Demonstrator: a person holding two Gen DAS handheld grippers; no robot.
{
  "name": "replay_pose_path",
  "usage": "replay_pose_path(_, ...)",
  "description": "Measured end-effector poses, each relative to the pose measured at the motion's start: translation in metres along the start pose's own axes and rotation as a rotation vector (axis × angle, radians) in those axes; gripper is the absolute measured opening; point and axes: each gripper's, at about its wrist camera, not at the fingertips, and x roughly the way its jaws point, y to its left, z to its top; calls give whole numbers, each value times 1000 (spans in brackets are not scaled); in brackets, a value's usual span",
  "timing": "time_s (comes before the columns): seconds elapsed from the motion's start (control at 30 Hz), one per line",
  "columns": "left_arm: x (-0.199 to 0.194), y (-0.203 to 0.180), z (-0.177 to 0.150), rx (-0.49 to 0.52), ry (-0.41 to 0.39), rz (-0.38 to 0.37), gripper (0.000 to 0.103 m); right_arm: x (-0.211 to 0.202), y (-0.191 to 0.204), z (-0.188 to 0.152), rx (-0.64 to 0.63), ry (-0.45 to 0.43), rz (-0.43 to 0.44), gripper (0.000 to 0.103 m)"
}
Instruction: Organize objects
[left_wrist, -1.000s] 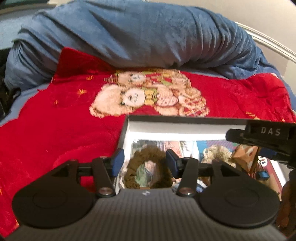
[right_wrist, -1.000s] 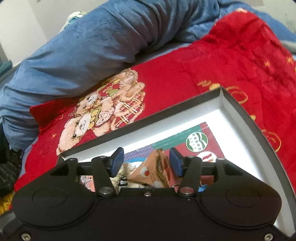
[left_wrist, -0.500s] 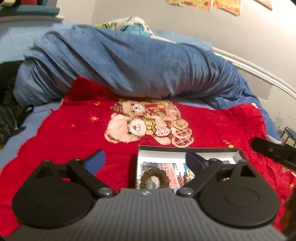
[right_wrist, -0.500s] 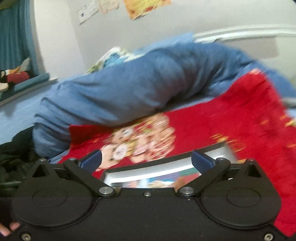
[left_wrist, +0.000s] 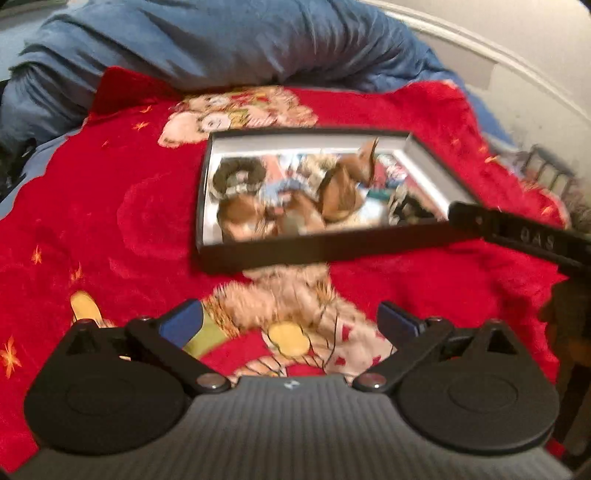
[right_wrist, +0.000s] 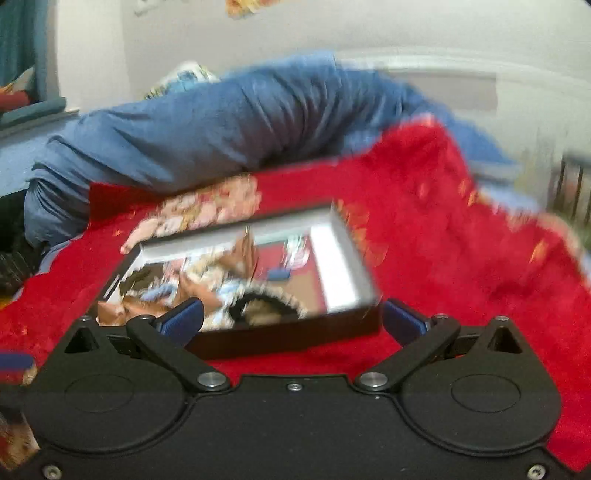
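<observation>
A shallow black box with white inner walls lies on the red blanket and also shows in the right wrist view. It holds a dark green scrunchie, brown triangular snack packets, a black-and-cream scrunchie and other small items. My left gripper is open and empty, above the blanket in front of the box. My right gripper is open and empty at the box's near edge; one of its fingers shows in the left wrist view.
The red teddy-bear blanket covers the bed. A bunched blue duvet lies behind the box. A white bed frame and wall stand beyond. Dark clothing lies at the far left.
Both grippers let go of the items in the box, opened wide and pulled back and up, so the whole box now lies in front of them.
</observation>
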Motion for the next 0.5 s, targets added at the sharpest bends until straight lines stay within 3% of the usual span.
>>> replay_pose_path(0.1,13,-11,-19,-45,11,87,103,20,5,-23,-78,54,-48,103)
replay_pose_path(0.17,23,-17,-27,-27,18,139,103,41,5,-41,-110,179,-77,103)
replay_pose_path(0.27,28,-22,-36,54,-32,162,103,40,13,-48,-165,141,-96,103)
replay_pose_path(0.37,29,-16,-37,17,-35,144,103,40,9,-48,-142,142,-82,103)
replay_pose_path(0.5,33,-6,-39,-42,-32,123,103,41,19,-49,-204,149,-128,103)
